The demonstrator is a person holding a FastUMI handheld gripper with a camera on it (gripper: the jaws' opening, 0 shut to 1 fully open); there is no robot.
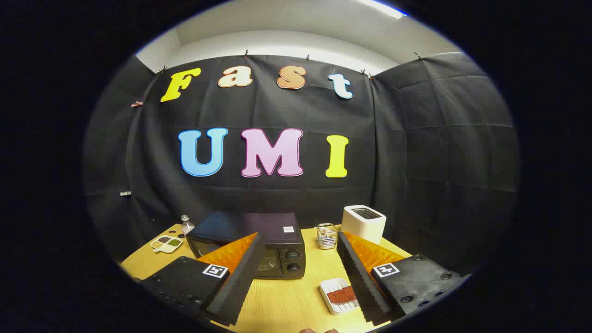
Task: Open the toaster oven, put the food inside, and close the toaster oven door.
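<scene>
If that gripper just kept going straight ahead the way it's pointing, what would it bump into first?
Probably the black toaster oven, at its knob side. The gripper is open and holds nothing, with bare wooden table between its fingers. The small white tray of food lies lower, beside one finger. Depth is hard to judge here.

Pale wooden surface point(286, 300) carries a black boxy toaster oven point(259, 245), door shut, and a white slotted toaster point(363, 223) with a small wire-wrapped glass jar point(326, 236) between them. Nearer: white rectangular tray of reddish food point(338, 296). Beyond the oven: white divided dish of grains point(166, 243), small clear bottle point(187, 225).

Camera rides behind the tool point(296, 273), looking forward and level over the table point(282, 300) from near
</scene>
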